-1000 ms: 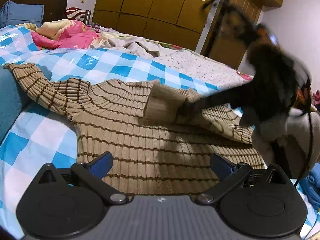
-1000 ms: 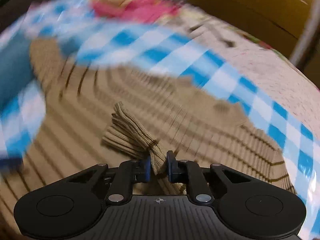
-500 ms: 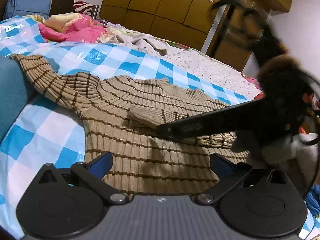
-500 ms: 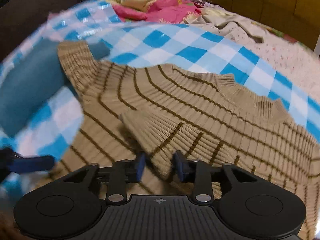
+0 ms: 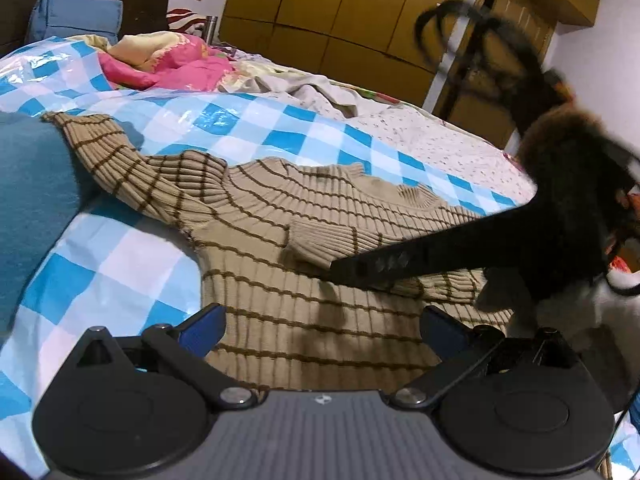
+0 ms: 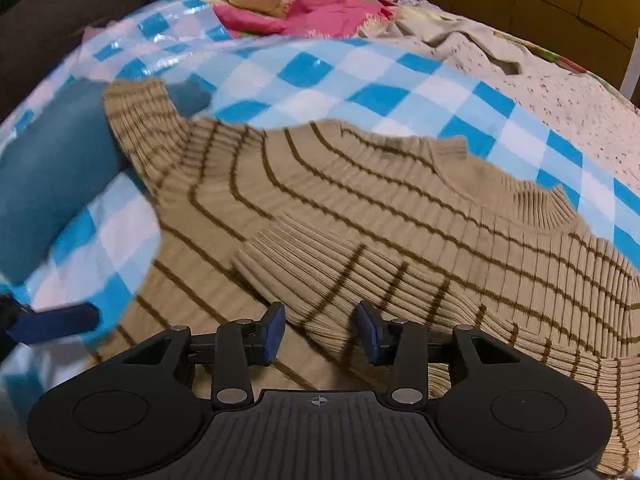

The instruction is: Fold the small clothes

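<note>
The beige striped sweater (image 5: 280, 248) lies flat on the blue checked sheet (image 5: 280, 128), in the centre of both views. One sleeve (image 6: 340, 272) is folded across the body. Only the left wrist view shows the wooden wardrobe (image 5: 340, 12) at the top and the right gripper (image 5: 360, 270) from the side, reaching in from the right edge with its tip at the cuff. In the right wrist view its fingers are partly open on both sides of the sleeve, not pressing it. The left gripper (image 5: 320, 326) is wide open above the hem, holding nothing.
</note>
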